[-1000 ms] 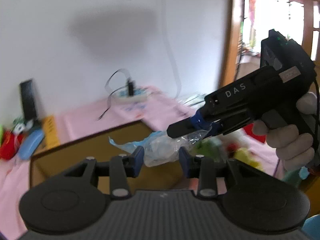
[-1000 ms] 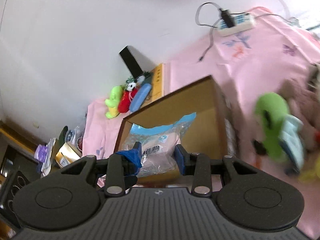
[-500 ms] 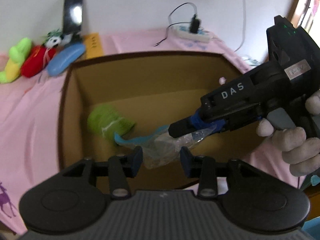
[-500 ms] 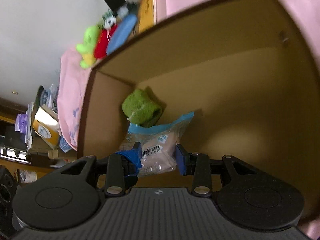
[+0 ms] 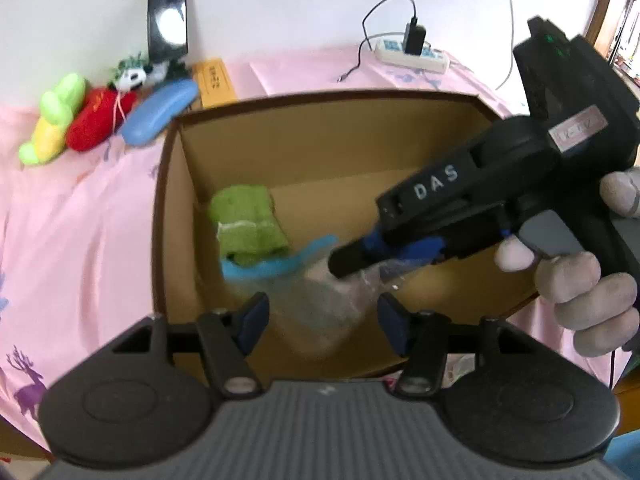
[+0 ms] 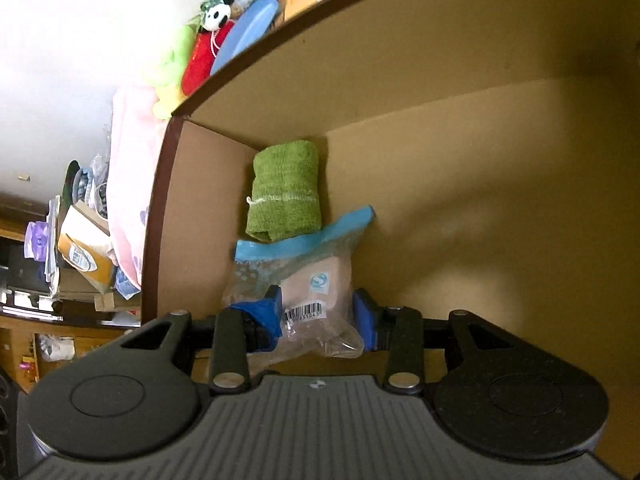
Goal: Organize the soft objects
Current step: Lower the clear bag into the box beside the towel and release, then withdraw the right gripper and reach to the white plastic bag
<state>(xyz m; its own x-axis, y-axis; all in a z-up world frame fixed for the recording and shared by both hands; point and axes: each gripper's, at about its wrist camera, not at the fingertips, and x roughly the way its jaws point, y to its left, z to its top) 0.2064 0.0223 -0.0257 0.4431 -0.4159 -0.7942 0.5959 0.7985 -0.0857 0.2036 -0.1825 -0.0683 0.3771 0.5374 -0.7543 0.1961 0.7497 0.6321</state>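
Note:
A clear plastic bag (image 5: 316,308) with a blue top strip, holding something pinkish, hangs low inside the brown cardboard box (image 5: 320,96). It is right beside a rolled green towel (image 5: 248,220) on the box floor. My left gripper (image 5: 324,324) is open and opening wider; the bag is between its fingers, which do not touch it. My right gripper (image 6: 318,316) still has its pads against the bag (image 6: 312,276) at the barcode label, and its jaws are opening. From the left wrist, the right gripper (image 5: 352,258) reaches in from the right, held by a gloved hand (image 5: 580,288).
Beyond the box's far left corner, green-yellow (image 5: 52,120), red (image 5: 96,116) and panda (image 5: 136,76) plush toys and a blue case (image 5: 160,112) lie on the pink cloth (image 5: 80,240). A black phone (image 5: 168,16) leans on the wall. A power strip (image 5: 412,52) lies behind the box.
Both grippers came down over the box with the bag. My left fingers have spread off the bag, which now hangs lower beside the green towel, blurred in the left wrist view.

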